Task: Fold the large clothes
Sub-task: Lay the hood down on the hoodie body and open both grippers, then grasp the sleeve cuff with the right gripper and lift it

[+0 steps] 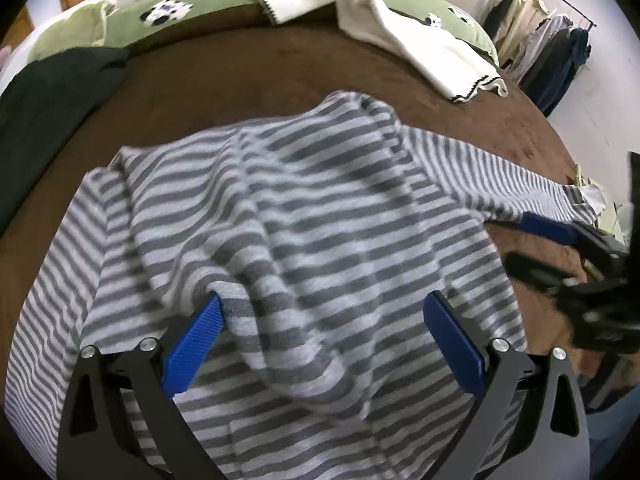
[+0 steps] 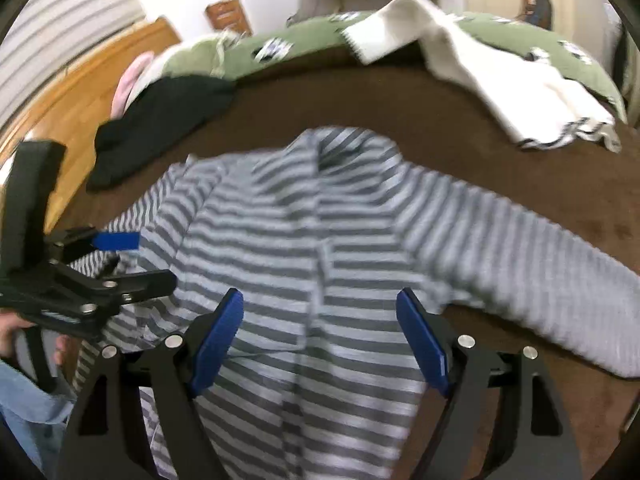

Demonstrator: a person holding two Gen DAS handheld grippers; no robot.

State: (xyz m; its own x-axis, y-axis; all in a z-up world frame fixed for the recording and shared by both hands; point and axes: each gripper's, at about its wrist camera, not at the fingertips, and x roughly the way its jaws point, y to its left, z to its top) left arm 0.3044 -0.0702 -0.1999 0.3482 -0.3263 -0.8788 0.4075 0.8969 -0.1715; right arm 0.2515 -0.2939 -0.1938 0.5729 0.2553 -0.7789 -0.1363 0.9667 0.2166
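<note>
A grey-and-white striped long-sleeved top (image 1: pixel 304 216) lies rumpled on the brown bed cover (image 1: pixel 240 64), collar at the far end. It also shows in the right wrist view (image 2: pixel 320 232), with one sleeve stretched out to the right. My left gripper (image 1: pixel 324 316) hangs open over the top's lower part, its blue pads (image 1: pixel 192 348) wide apart, the left one touching a fold. My right gripper (image 2: pixel 320 320) is open above the hem, nothing between its pads. Each gripper shows at the edge of the other's view: the right one (image 1: pixel 560 240), the left one (image 2: pixel 100 264).
A white knitted garment (image 1: pixel 400 32) lies at the far right of the bed, a dark green garment (image 1: pixel 52 96) at the far left. A green quilt (image 1: pixel 192 4) and pillows lie behind. A clothes rack (image 1: pixel 540 44) stands on the right. A wooden headboard (image 2: pixel 80 92) stands on the left.
</note>
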